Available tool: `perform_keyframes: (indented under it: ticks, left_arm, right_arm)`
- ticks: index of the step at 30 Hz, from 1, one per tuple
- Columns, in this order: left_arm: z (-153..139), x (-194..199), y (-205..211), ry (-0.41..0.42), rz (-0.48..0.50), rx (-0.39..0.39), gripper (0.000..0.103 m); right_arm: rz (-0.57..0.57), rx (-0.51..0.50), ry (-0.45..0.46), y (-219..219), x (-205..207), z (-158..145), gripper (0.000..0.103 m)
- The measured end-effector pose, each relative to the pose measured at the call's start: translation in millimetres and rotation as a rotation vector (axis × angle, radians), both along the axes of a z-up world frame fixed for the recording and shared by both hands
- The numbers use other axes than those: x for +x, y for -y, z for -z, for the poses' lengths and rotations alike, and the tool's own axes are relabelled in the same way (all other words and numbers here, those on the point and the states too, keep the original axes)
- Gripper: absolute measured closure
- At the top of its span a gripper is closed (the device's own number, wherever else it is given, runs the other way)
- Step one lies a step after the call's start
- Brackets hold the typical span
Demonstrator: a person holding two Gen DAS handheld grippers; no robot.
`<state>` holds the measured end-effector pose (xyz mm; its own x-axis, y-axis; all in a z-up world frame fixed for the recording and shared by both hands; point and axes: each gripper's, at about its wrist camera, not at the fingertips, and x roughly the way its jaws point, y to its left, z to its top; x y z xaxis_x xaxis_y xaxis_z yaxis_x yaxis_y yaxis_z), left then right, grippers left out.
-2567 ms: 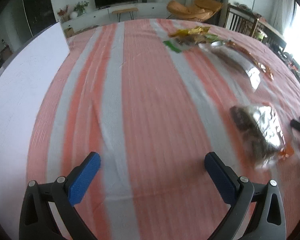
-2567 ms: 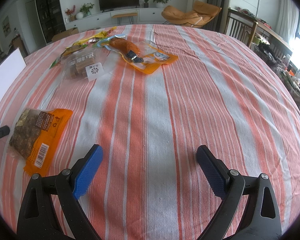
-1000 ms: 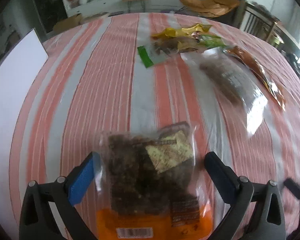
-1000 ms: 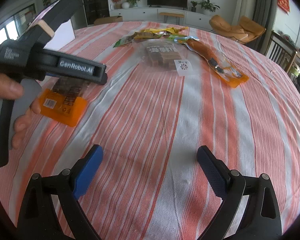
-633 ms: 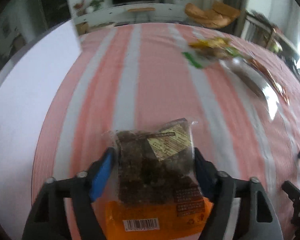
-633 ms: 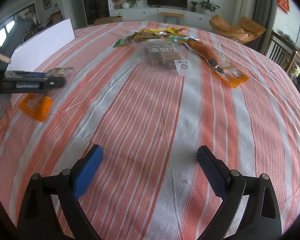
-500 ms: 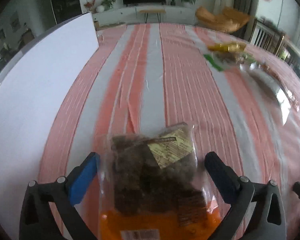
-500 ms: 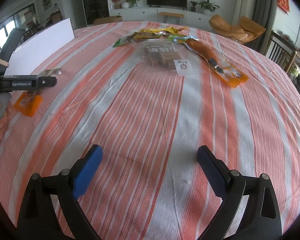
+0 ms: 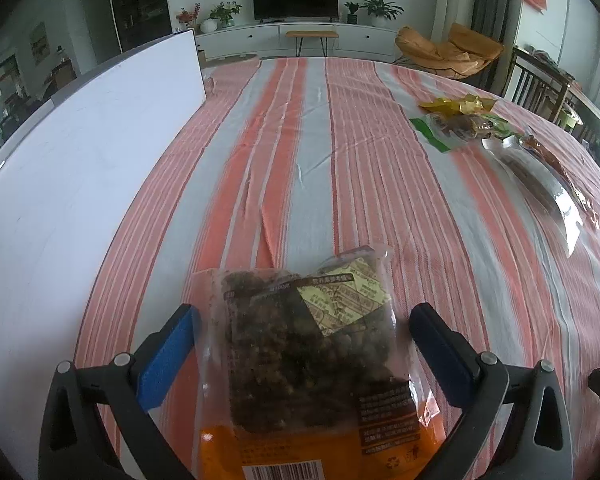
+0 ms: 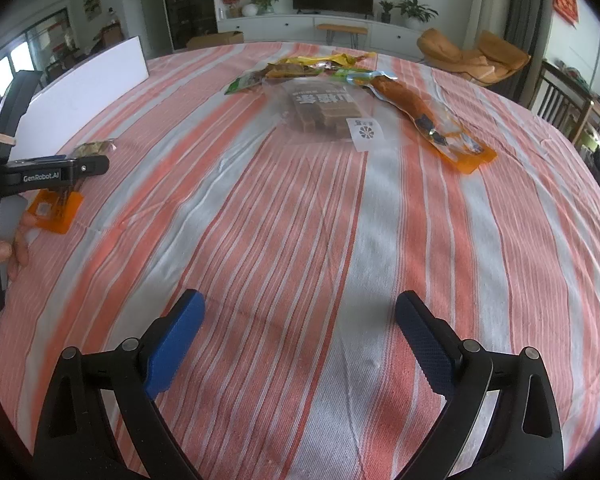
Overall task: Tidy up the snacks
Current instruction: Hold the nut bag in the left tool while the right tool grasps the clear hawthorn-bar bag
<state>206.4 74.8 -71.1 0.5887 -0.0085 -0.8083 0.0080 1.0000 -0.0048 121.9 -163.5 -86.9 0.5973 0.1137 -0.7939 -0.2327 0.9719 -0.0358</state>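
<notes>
One orange snack bag (image 9: 308, 360) lies between my left gripper's (image 9: 300, 356) spread jaws, near the white board (image 9: 80, 152); four packets (image 10: 324, 108) wait well beyond it; my right gripper (image 10: 296, 336) is spread, empty.

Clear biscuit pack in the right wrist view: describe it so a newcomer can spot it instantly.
On the striped tablecloth, look to the far end, where a cluster of snack packs lies. The clear biscuit pack is the nearest and widest of that cluster, lying flat. Unlike the long orange pouch to its right and the green-edged packet to its left, it is transparent, showing stacked brown squares, with a white label at its near right corner.
</notes>
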Motion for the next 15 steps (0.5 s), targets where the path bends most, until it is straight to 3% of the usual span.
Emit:
perform_keyframes:
  ticks: [4,8,13,15]
  left_arm:
    - [1,2,2,0.000,0.004,-0.002,0.000]
    - [1,2,2,0.000,0.003,-0.002,0.000]
    - [1,2,2,0.000,0.003,-0.002,0.000]
    - [1,2,2,0.000,0.003,-0.002,0.000]
  right_arm:
    - [-0.073,-0.039,-0.073,-2,27,-8,0.006]
    - [-0.095,-0.091,-0.009,-8,90,-40,0.006]
    - [-0.036,-0.135,-0.115,-21,175,-20,0.006]
    - [-0.002,-0.073,-0.159,-18,197,-8,0.009]
